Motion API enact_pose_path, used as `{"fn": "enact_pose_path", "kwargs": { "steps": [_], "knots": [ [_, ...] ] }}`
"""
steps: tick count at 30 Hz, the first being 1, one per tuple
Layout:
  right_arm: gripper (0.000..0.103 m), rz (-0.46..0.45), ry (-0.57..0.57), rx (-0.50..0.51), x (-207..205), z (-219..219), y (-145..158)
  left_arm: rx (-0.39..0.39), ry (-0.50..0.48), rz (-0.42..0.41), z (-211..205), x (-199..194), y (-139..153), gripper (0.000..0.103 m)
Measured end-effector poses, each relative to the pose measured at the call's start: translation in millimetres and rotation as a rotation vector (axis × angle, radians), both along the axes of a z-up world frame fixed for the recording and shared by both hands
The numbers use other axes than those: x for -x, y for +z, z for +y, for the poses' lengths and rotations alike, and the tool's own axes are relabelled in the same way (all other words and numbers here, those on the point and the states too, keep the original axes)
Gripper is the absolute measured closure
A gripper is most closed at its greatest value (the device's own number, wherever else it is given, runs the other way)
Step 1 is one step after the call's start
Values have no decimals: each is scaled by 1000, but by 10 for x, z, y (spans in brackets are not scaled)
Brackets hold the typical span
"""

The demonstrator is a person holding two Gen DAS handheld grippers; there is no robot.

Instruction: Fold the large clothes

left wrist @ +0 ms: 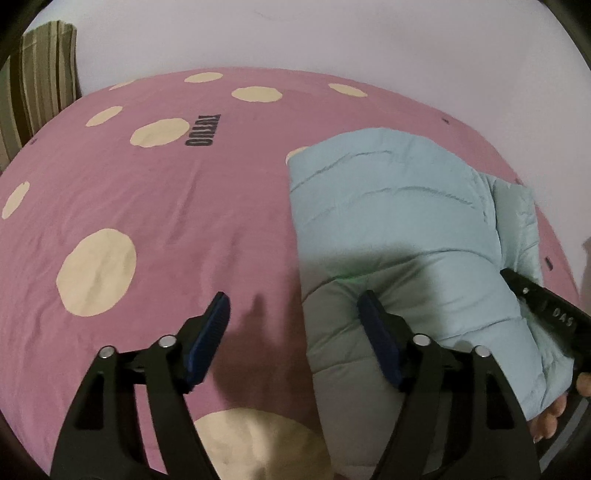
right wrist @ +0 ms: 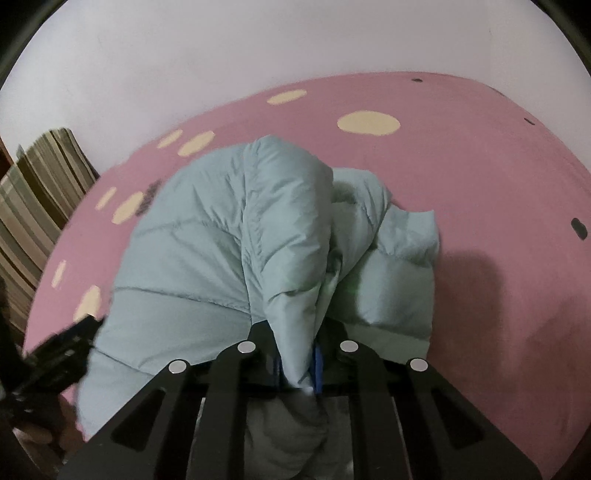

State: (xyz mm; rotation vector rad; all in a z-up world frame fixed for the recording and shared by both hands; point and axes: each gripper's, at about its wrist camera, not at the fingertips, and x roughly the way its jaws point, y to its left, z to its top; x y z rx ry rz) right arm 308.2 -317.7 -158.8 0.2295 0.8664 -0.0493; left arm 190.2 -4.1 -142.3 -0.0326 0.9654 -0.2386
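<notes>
Puffer jacket (right wrist: pixel 207 251), pale blue and quilted, lies bunched on the pink bedcover (left wrist: pixel 184 206) with cream dots, spreading ahead of both grippers. That bedcover runs out beyond the fingers to a plain pale wall (left wrist: pixel 369 33), and a striped cushion (left wrist: pixel 40 81) leans far off to the left of the left gripper. One fold of the jacket rises into a ridge straight in front of the right gripper (right wrist: pixel 300 363), whose blue pads are pressed together on a pinch of that fabric, which hangs out below them. Left gripper (left wrist: pixel 295 325) stands spread with nothing between its pads: its left finger is over bare bedcover, its right finger over the jacket's near edge. To its right, the black body of the right gripper reaches in over the jacket, with the person's hand (left wrist: pixel 554 417) around it.
</notes>
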Motion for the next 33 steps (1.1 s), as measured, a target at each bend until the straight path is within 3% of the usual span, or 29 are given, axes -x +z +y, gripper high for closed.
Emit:
{"fn": "enact_pose_path", "kwargs": {
  "steps": [6,11,18,23,25,33],
  "knots": [
    [88,32,2,8,-88,-37,-275,-56,-20,16,-178,-58,-187,27],
    [88,27,-5,3,-78,-62,-344,-46,-18,29,-206,-102,-316,26],
    [87,-2,-6,-42,3,-146,-264,-11,20,-4,-93,43,-86,29],
    [71,-20,-34,-42,130,-212,-145,30,-1,-45,-80,237,74,29],
    [70,-25,-46,-28,206,-231,-84,37,-12,-50,-92,281,99,29],
    [64,29,-54,9,201,-221,-200,-72,-59,-5,-308,216,-116,29]
  ]
}}
